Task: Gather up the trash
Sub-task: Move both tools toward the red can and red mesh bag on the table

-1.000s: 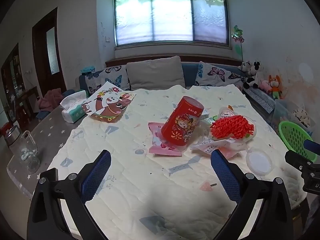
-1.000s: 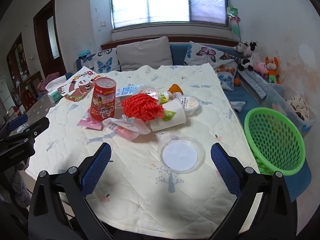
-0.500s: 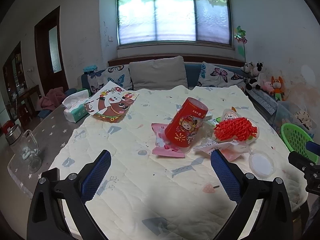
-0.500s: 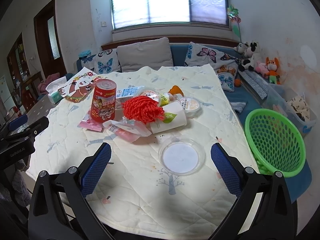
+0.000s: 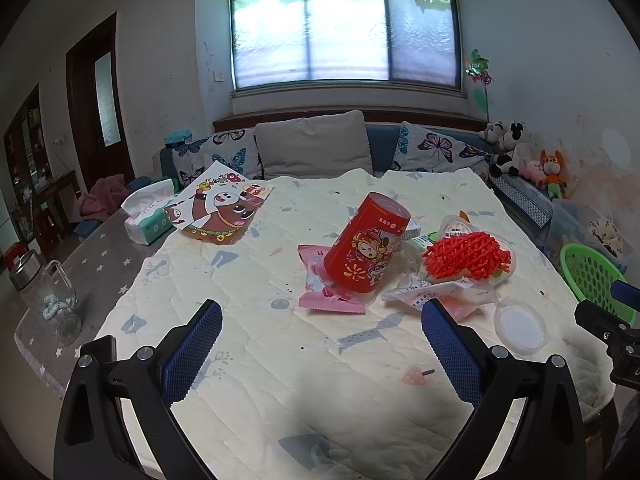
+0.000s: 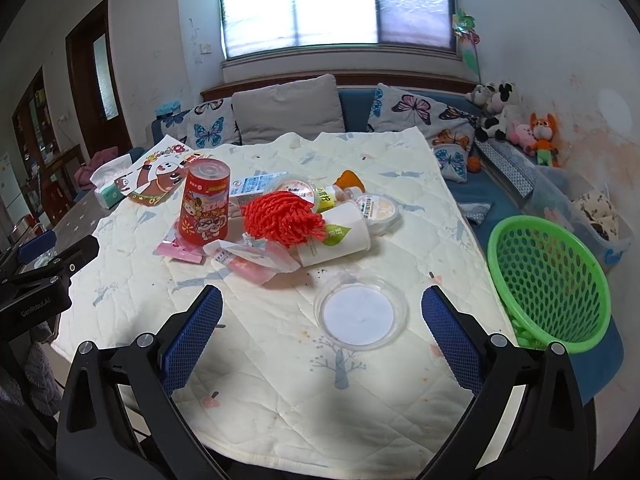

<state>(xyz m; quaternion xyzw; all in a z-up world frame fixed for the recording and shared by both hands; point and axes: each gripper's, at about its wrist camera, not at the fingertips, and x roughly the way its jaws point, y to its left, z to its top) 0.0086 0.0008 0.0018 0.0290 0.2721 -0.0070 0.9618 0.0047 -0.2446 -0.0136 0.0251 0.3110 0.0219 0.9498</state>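
Hovering wide apart, both tongs [image 5: 322, 350] [image 6: 322, 334] face the red can [image 6: 206, 204]

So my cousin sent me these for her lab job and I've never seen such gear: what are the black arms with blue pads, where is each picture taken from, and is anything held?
No robot here: a person holds two hand-held grippers, each with a fisheye camera looking along its fingers. The left gripper and right gripper both stand open and hold nothing; each also shows at the edge of the other's picture. On the quilted table cover lies trash: a red canister, red mesh netting, a tipped paper cup, pink wrappers and a clear plastic lid. The green basket stands beside the table.
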